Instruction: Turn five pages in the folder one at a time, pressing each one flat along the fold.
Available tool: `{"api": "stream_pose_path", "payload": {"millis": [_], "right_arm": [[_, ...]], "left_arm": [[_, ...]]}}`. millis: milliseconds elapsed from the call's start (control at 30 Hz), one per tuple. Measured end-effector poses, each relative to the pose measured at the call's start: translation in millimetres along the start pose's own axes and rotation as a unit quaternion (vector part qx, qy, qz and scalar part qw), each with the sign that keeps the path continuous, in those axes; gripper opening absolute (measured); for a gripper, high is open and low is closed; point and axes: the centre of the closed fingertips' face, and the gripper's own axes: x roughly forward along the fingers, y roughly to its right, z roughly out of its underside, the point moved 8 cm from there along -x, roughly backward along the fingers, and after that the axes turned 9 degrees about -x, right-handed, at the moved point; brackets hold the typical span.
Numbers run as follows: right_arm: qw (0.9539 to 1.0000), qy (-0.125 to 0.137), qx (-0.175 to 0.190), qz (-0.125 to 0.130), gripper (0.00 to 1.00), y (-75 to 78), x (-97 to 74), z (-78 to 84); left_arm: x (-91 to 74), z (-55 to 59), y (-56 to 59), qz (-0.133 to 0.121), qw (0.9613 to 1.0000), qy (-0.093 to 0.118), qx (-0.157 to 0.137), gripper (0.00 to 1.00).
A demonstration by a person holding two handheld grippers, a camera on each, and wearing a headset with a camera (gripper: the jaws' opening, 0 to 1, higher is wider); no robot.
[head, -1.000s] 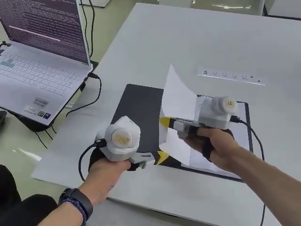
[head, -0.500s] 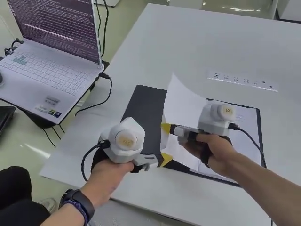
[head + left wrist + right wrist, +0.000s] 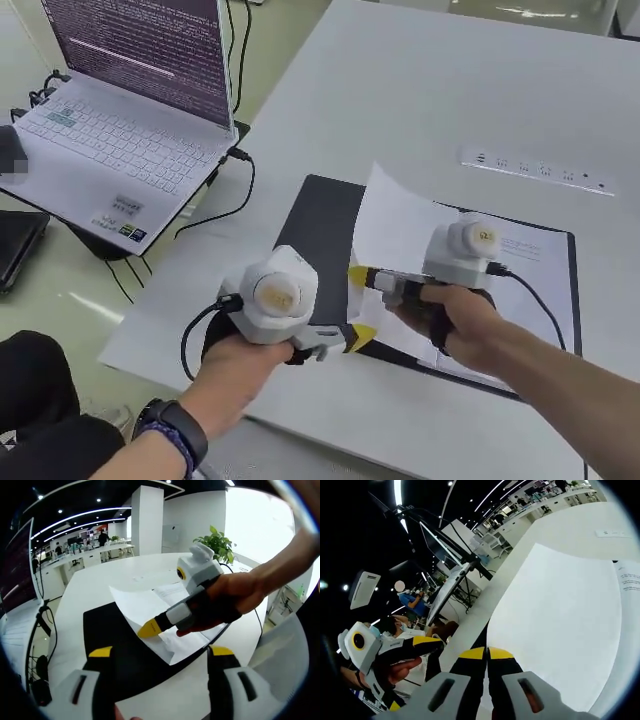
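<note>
The black folder (image 3: pixel 312 222) lies open on the white desk (image 3: pixel 420 90), near its front edge, with a laptop (image 3: pixel 130 110) off to the left. The right gripper (image 3: pixel 358 275) has its jaws clenched on the edge of a white page (image 3: pixel 395 225), which stands lifted and curved above the folder. The left gripper (image 3: pixel 355 337) hovers at the folder's front edge, jaws spread apart and grasping nothing.

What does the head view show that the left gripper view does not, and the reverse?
Head view: the left hand holding the left gripper, a dark wristband, the laptop keyboard. Left gripper view: a potted plant and a white pillar in the background, its own tongs standing open. Both: the black folder, the lifted white page, the right gripper, tongs shut on that page's edge.
</note>
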Motion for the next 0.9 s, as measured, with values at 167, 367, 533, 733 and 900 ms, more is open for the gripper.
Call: {"api": "stream_pose_path", "payload": {"millis": [167, 367, 533, 733, 900], "right_arm": [[1.0000, -0.008, 0.005, 0.001, 0.00, 3.4, 8.9, 5.0], [0.9997, -0.020, 0.014, 0.004, 0.00, 10.6, 18.9, 11.9], [0.9994, -0.026, 0.020, 0.007, 0.00, 14.4, 25.5, 16.6], [0.9987, -0.030, 0.037, 0.016, 0.00, 21.1, 31.7, 21.6], [0.9977, -0.038, 0.048, 0.029, 0.00, 24.9, 35.7, 24.7]], "left_arm": [[-1.0, 0.4, -1.2, -0.001, 1.0000, -0.001, -0.002, 0.74], [-1.9, 0.9, -4.4, -0.003, 1.0000, -0.001, -0.007, 0.74], [-2.3, 2.3, -6.8, -0.005, 0.9999, -0.005, -0.008, 0.74], [-2.0, 1.4, -9.5, -0.010, 0.9998, -0.007, -0.014, 0.74], [-0.5, 0.8, -9.7, -0.013, 0.9998, -0.012, -0.013, 0.74]]}}
